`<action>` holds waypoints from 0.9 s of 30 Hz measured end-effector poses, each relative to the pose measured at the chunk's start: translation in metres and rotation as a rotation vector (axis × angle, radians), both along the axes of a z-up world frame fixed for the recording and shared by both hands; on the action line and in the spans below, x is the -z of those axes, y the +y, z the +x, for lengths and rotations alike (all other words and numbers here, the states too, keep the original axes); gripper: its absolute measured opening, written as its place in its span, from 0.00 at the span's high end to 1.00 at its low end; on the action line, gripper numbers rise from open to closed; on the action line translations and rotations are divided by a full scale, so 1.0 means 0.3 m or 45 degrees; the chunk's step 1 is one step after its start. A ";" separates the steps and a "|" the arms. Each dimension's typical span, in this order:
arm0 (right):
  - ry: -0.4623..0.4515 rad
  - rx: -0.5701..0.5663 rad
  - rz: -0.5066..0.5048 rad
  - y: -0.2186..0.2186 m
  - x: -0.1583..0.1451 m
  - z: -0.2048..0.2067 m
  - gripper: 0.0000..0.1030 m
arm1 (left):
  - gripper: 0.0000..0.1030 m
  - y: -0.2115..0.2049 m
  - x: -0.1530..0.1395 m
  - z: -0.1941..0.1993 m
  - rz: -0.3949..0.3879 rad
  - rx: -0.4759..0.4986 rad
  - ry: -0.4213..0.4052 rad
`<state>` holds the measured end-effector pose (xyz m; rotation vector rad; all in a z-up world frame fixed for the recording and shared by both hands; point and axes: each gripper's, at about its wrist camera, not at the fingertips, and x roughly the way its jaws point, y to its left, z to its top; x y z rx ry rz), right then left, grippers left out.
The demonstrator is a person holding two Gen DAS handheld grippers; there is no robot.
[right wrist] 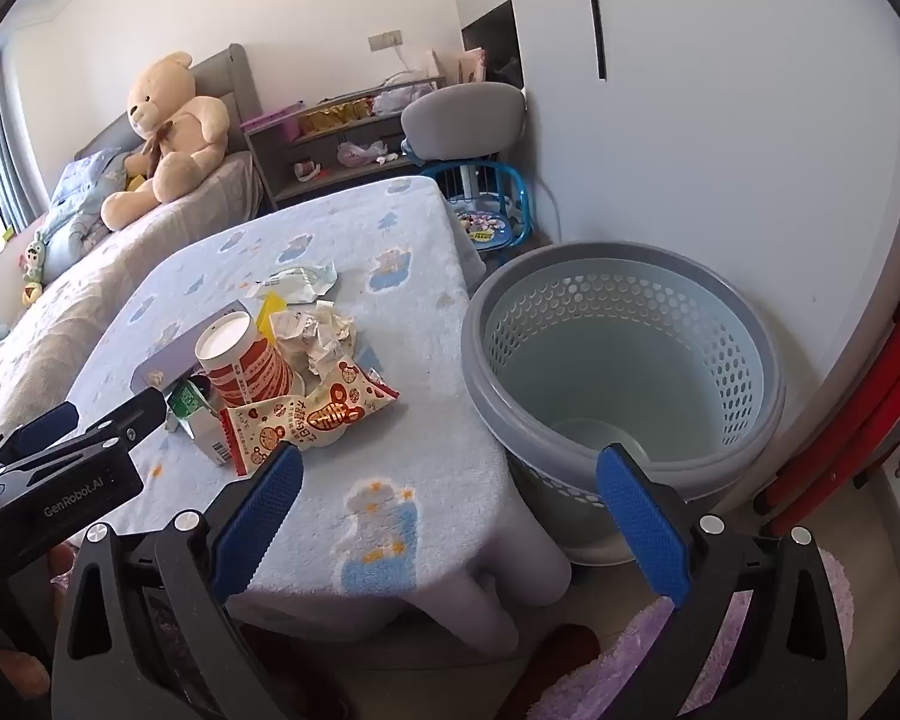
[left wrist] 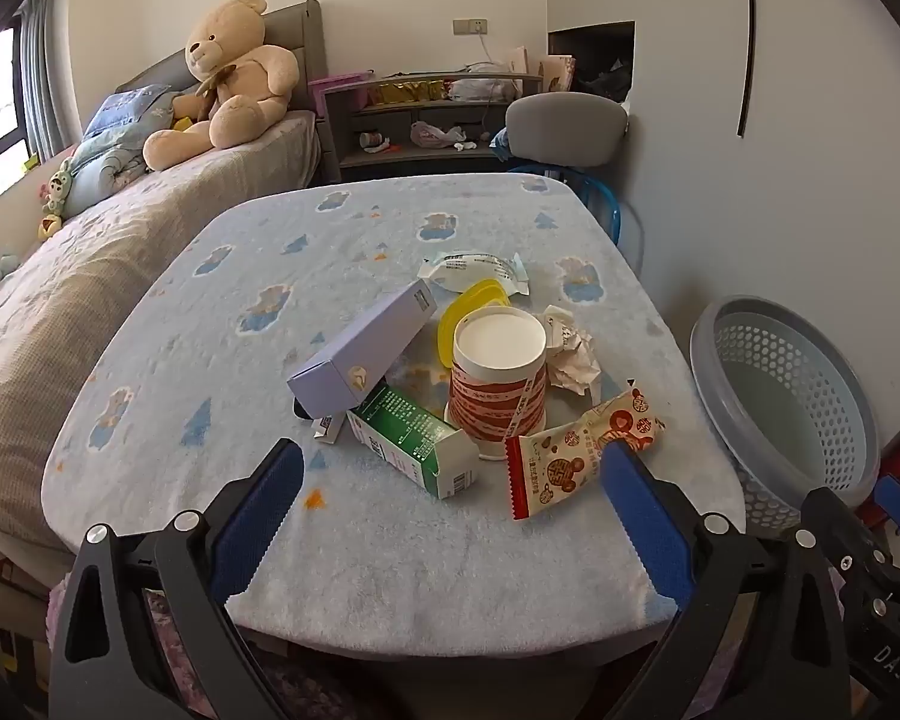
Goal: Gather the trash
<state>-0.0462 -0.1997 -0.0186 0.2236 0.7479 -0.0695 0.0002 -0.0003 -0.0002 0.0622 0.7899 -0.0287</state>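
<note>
A heap of trash lies on the blue-clothed table [left wrist: 222, 324]: a red-and-white paper cup [left wrist: 498, 390] upside down, a green-and-white carton [left wrist: 414, 441], a lilac box [left wrist: 360, 354], a red-patterned snack wrapper [left wrist: 576, 450], crumpled paper [left wrist: 573, 354], a yellow lid [left wrist: 468, 306] and a white packet [left wrist: 474, 270]. My left gripper [left wrist: 450, 468] is open and empty, just short of the carton and wrapper. My right gripper [right wrist: 450, 468] is open and empty over the table's near right corner, beside the grey perforated basket [right wrist: 624, 360]. The wrapper [right wrist: 312, 414] and cup [right wrist: 240, 360] also show in the right wrist view.
The basket [left wrist: 792, 390] stands on the floor right of the table. A bed with a teddy bear [left wrist: 228, 78] runs along the left. A grey chair [left wrist: 564, 126], a blue stool [right wrist: 492, 210] and a shelf [left wrist: 414, 114] stand behind the table. A red frame [right wrist: 840, 420] leans at right.
</note>
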 end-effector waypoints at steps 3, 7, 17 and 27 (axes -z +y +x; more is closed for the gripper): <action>0.003 -0.001 -0.004 -0.001 -0.001 -0.003 0.06 | 0.08 0.003 0.000 0.001 -0.001 0.012 0.008; 0.015 -0.008 -0.004 0.001 0.001 -0.002 0.06 | 0.08 -0.021 0.009 -0.024 0.017 0.016 -0.009; -0.005 0.003 0.005 -0.003 -0.011 -0.015 0.06 | 0.08 -0.029 0.007 -0.036 0.010 0.026 0.006; -0.014 -0.009 0.004 0.009 -0.019 -0.029 0.06 | 0.08 -0.025 -0.001 -0.045 0.007 0.024 0.001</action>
